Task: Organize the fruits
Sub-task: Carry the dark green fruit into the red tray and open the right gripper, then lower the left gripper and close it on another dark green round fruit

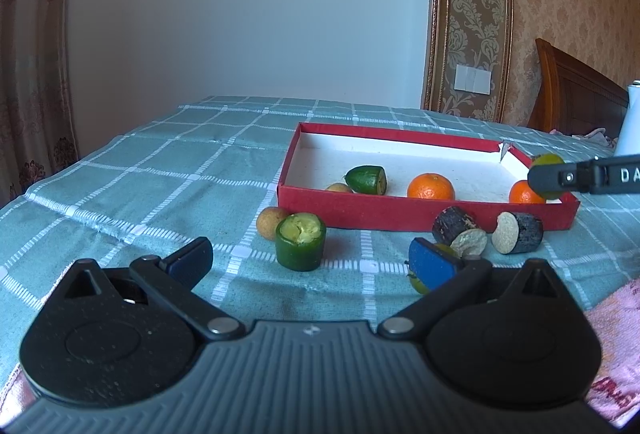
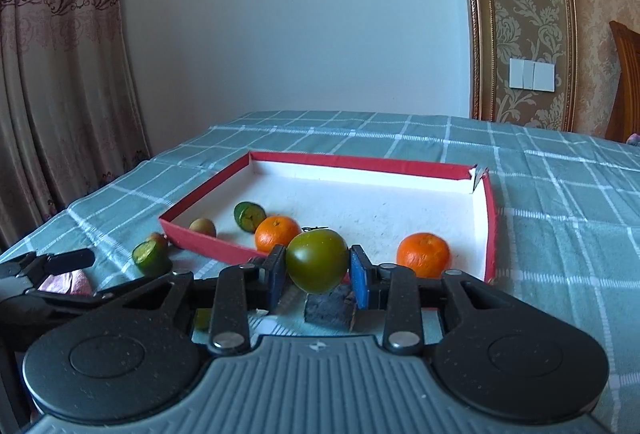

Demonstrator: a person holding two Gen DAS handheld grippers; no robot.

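Observation:
A red tray [image 1: 400, 211] with a white floor lies on the checked cloth; it holds two oranges [image 1: 431, 186], a green cut piece [image 1: 366, 179] and a small brown fruit [image 1: 339, 187]. My right gripper [image 2: 318, 268] is shut on a green tomato [image 2: 317, 260], held above the tray's near wall [image 2: 208, 248]; it shows at the right edge of the left wrist view [image 1: 548, 175]. My left gripper [image 1: 312, 262] is open and empty, low over the cloth. Just ahead of it stand a green cut piece [image 1: 300, 242] and a brown fruit [image 1: 269, 221].
Two dark cut pieces [image 1: 518, 232] with pale faces lie in front of the tray. A small green fruit [image 1: 418, 284] sits by my left gripper's right finger. A pink cloth [image 1: 616, 334] lies at the near right. A white jug [image 1: 630, 121] stands at the far right.

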